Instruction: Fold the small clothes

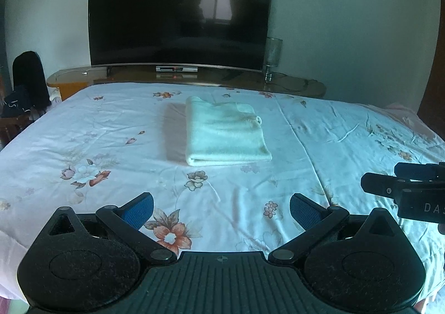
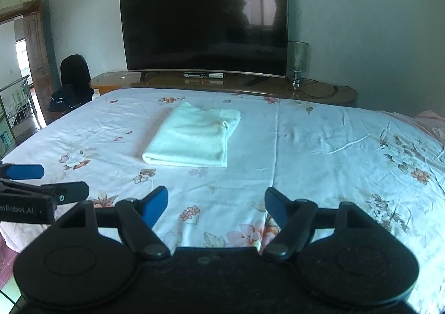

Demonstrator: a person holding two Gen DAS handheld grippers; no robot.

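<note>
**Folded garment lies on the bed, both tools released**

We see a pale mint-green garment [image 1: 226,133] lying folded into a neat rectangle on the bed [image 1: 83,125], roughly in the middle of the sheet and toward its far end. Its thick folded edge faces us, and a small loop of fabric sticks out at its right side. The sheet is white with scattered flowers in pink, orange and brown, and it shows a few creases to the right of the garment.

Our left tool [image 1: 221,211] hangs over the near part of the bed with its blue-padded jaws spread wide and nothing between them, only the flowered sheet below. It is well apart from the garment. Our right tool [image 2: 216,207] stands the same way: jaws wide, nothing held, and a stretch of bare sheet between it and the folded piece. The two tools sit side by side, each one showing at the edge of the other's view.

Beyond the foot of the bed a large curved television [image 1: 180,19] with a dark screen stands on a low wooden cabinet [image 1: 294,86]. A small set-top box [image 1: 176,69] lies under the screen, and a lamp [image 1: 274,57] with a glass shade stands to its right. At the left, dark clothes [image 2: 73,80] hang over a chair, and the right view shows an open doorway [image 2: 19,69] past them.
</note>
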